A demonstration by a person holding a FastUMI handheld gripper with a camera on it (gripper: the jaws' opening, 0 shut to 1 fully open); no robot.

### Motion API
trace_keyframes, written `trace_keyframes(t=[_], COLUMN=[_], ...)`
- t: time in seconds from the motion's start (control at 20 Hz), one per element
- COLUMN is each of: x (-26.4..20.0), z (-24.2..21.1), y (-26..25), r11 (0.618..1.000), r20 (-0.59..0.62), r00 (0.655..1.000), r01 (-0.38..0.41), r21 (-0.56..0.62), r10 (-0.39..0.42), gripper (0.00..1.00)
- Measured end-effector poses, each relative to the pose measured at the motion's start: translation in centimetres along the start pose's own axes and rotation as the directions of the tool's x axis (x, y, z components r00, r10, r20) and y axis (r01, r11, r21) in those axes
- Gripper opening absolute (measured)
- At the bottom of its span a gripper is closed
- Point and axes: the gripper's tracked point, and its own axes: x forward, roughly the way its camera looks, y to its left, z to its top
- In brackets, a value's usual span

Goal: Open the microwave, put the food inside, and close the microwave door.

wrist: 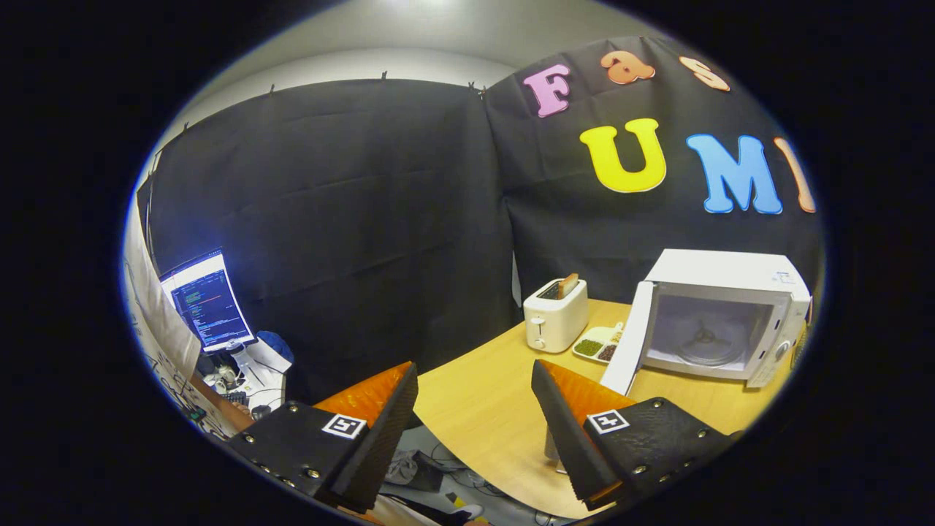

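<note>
gripper: fingers spread, empty
microwave: right of frame, door swung open
food tray: beyond right finger, between toaster and door, well apart

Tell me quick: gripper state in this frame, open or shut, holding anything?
Gripper: open, fingers spread wide with nothing between them, held above the near edge of the table, well short of the open microwave.

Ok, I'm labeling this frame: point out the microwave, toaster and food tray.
microwave (719,272): gripper view, on its top panel.
toaster (553,325): gripper view, on its front side.
food tray (597,344): gripper view, on a compartment.
</note>
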Motion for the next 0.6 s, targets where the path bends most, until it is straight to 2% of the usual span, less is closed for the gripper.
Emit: trace_keyframes(t=[0.3, 0.6], x=[-3.8, -7.5], z=[0.7, 0.4], y=[-5.5, -11.8], r11=[0.993, 0.966], r20=[0.026, 0.019], r00=[0.992, 0.967], r01=[0.119, 0.254], r21=[0.014, 0.056], r10=[-0.12, -0.255], gripper=[0.94, 0.95])
